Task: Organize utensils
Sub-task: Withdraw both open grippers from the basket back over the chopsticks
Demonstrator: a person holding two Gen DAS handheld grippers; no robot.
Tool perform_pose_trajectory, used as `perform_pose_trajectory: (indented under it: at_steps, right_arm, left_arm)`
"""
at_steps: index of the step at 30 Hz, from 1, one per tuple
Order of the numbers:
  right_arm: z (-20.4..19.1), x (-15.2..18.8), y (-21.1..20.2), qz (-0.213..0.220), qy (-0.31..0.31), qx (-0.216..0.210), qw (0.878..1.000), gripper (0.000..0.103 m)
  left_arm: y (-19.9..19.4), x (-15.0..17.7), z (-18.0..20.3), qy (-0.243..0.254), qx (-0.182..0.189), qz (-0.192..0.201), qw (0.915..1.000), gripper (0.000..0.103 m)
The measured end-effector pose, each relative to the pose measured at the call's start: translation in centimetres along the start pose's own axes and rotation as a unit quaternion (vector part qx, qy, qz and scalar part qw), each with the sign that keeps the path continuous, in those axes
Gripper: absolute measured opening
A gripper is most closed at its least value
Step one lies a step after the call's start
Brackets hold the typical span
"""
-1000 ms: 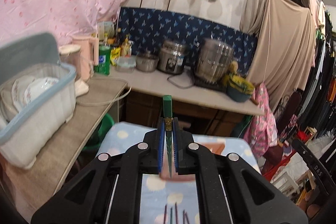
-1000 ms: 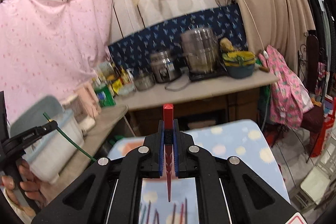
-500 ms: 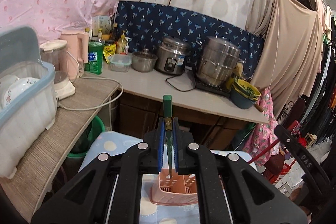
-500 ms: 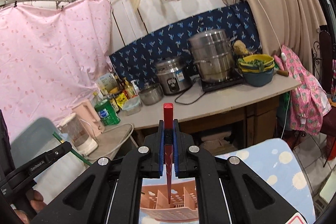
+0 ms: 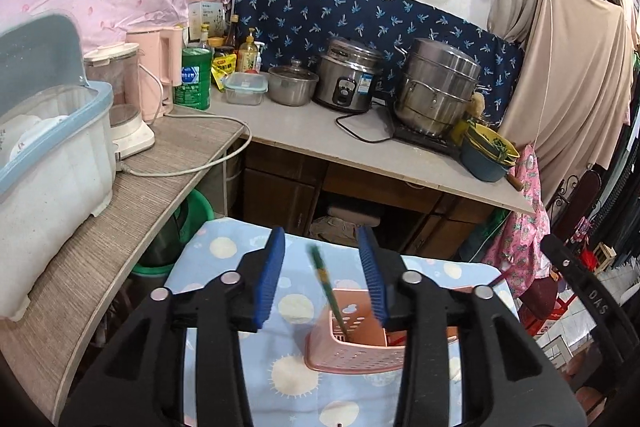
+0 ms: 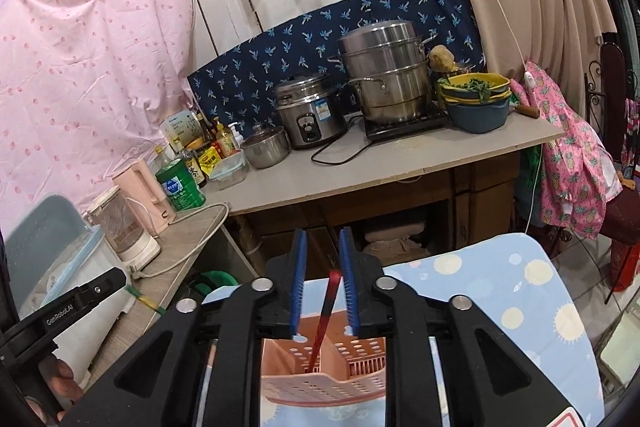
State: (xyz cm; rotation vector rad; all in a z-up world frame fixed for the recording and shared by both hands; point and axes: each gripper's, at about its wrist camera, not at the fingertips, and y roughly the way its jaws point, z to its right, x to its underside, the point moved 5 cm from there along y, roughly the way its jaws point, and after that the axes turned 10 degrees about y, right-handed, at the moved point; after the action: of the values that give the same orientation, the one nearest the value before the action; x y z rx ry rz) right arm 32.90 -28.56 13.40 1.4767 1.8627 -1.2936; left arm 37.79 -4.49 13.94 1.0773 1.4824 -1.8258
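Both tools, left (image 5: 325,269) and right (image 6: 323,279), gape; chopstick (image 5: 327,291) tips vanish inside basket (image 5: 352,355).

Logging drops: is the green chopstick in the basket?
In: the green chopstick leans inside the pink basket, between the open left gripper jaws.

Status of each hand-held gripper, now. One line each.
Left hand-held gripper: open, green chopstick loose between its pads, tip in the pink basket.
Right hand-held gripper: open, red chopstick released into that basket.

Left gripper (image 5: 322,275) and right gripper (image 6: 323,281) agape
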Motion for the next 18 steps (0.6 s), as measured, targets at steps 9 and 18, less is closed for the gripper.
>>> perform_pose_trajectory:
  at_steps: [9,18]
  right_arm:
    - [0.2,0.9,-6.6,0.034,-0.018,-0.003,0.999,0.039]
    - [1.1,5.9,-11.8,0.013,-0.042,0.007,0.999,0.043]
  left_arm:
    - [-4.5,1.7,0.3,0.028,-0.024,0.015,0.9992,0.051]
    - [-8.9,5.2,1.4,0.063,-0.05,0.006,0.9968,0.056]
